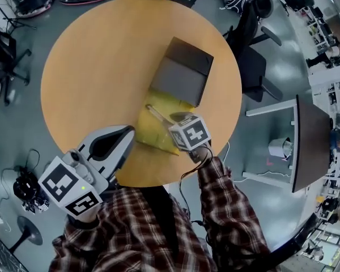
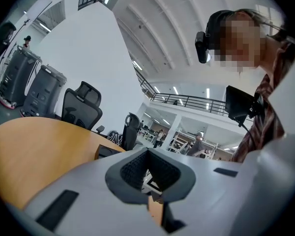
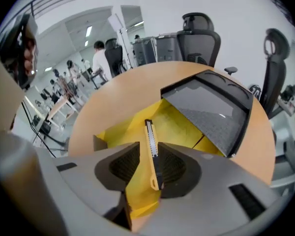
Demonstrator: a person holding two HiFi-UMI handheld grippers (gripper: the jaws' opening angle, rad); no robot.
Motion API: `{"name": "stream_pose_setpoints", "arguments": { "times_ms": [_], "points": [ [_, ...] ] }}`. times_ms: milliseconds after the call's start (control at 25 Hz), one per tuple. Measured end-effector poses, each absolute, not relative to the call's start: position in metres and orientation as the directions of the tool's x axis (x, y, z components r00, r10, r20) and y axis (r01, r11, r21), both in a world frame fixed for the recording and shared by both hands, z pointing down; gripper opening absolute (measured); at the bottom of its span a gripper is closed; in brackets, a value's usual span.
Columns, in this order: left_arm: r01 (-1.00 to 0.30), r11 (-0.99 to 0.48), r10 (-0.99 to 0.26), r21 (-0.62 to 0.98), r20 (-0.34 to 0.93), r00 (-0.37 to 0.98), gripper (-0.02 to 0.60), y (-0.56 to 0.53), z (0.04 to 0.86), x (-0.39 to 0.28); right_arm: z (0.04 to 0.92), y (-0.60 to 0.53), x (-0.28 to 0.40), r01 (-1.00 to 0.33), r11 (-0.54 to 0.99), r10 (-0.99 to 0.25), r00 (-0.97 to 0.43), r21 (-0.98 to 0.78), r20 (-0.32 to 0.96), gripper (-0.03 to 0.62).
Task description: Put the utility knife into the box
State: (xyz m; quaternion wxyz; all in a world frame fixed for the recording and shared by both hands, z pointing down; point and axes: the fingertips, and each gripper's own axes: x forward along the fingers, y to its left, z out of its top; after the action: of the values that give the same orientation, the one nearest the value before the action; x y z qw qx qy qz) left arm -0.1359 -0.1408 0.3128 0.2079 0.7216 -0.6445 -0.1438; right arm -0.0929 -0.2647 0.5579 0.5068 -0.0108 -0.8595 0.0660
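Observation:
An open box [image 1: 154, 130] with a yellow inside lies in the middle of the round wooden table [image 1: 96, 67]; its dark grey lid [image 1: 180, 72] is folded back on the far side. My right gripper [image 1: 174, 123] hovers over the box's near right part, shut on a yellow utility knife [image 1: 157, 113] that points out over the yellow inside. In the right gripper view the knife [image 3: 148, 132] sits between the jaws of the right gripper [image 3: 151, 149], above the yellow box floor [image 3: 179, 127]. My left gripper [image 1: 126, 131] is shut and holds nothing, just left of the box; the left gripper [image 2: 147, 154] points across the table.
Office chairs [image 1: 252, 67] stand around the table's far right side, and a desk [image 1: 309, 140] is at the right. Cables and equipment [image 1: 25, 188] lie on the floor to the left. The table's left half [image 1: 85, 89] is bare wood.

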Motion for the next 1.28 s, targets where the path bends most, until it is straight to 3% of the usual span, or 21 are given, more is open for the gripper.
{"name": "stream_pose_setpoints", "arguments": {
  "times_ms": [120, 360, 680, 920, 1280],
  "points": [
    [-0.876, -0.130, -0.985, 0.464, 0.038, 0.166, 0.011, -0.148, 0.300, -0.124, 0.515, -0.269, -0.085, -0.134, 0.976, 0.054, -0.609, -0.170, 0.792, 0.118],
    [-0.883, -0.235, -0.967, 0.406, -0.009, 0.253, 0.011, -0.163, 0.271, -0.093, 0.397, -0.279, -0.055, -0.260, 0.956, -0.144, -0.824, -0.138, 0.549, 0.021],
    [-0.867, -0.347, -0.933, 0.357, -0.040, 0.357, 0.011, -0.186, 0.249, -0.044, 0.287, -0.261, 0.014, -0.370, 0.926, -0.338, -0.904, -0.080, 0.263, 0.012],
    [-0.859, -0.381, -0.919, 0.341, -0.036, 0.393, 0.011, -0.195, 0.246, -0.021, 0.262, -0.247, 0.044, -0.417, 0.904, -0.396, -0.899, -0.090, 0.187, 0.012],
    [-0.862, -0.388, -0.916, 0.328, -0.034, 0.399, 0.011, -0.193, 0.246, -0.008, 0.268, -0.239, 0.053, -0.419, 0.902, -0.398, -0.900, -0.103, 0.181, 0.011]
  ]
}}
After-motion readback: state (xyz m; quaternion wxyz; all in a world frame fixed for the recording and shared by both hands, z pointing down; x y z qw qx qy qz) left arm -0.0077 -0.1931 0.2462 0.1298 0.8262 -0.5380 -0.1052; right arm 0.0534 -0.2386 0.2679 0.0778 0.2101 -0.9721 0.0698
